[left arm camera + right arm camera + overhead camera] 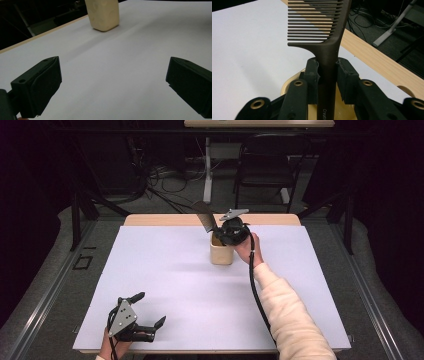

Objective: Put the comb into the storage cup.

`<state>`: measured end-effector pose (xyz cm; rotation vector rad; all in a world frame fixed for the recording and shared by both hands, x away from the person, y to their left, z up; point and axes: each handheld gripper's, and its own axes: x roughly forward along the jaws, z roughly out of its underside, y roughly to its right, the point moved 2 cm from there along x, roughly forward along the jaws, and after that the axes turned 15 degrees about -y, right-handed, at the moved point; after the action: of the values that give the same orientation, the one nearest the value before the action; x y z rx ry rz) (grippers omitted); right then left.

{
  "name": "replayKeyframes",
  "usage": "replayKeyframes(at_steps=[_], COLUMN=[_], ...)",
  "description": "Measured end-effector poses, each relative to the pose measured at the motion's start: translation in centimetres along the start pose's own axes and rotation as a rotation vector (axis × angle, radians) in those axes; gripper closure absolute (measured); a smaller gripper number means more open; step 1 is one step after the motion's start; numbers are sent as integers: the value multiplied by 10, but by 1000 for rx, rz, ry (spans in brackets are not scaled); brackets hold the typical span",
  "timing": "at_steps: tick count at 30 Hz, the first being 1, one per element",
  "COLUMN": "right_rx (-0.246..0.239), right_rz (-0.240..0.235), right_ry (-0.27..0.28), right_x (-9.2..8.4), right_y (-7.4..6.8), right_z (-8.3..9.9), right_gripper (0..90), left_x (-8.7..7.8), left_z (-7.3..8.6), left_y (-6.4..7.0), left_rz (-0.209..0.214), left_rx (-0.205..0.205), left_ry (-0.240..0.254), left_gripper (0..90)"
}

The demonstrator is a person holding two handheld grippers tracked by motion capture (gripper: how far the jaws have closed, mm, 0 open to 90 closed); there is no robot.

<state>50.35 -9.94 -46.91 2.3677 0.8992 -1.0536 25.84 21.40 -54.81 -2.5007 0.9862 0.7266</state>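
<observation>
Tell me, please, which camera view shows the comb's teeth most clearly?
The right gripper view: the comb stands close, teeth distinct, handle clamped by the right gripper. The high view shows it small and dark.

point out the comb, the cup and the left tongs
comb [329, 47]: right gripper view, on its spine beside the teeth
cup [221, 254]: high view, on its front wall
left tongs [150, 311]: high view, midway between the open tips

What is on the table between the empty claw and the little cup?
Nothing: between the left gripper and the cup there is just bare white table, seen in the high view and left gripper view.
</observation>
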Motion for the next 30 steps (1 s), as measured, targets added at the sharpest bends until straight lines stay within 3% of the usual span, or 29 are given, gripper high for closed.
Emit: replayKeyframes(at_steps=[30], right_rx=[-19], right_rz=[15], right_ry=[-85], right_x=[8], right_y=[-2], right_z=[4], right_gripper=[714], left_x=[0], left_z=[0], left_y=[0], left_rz=[-2], left_rx=[0], left_ry=[0], left_gripper=[3])
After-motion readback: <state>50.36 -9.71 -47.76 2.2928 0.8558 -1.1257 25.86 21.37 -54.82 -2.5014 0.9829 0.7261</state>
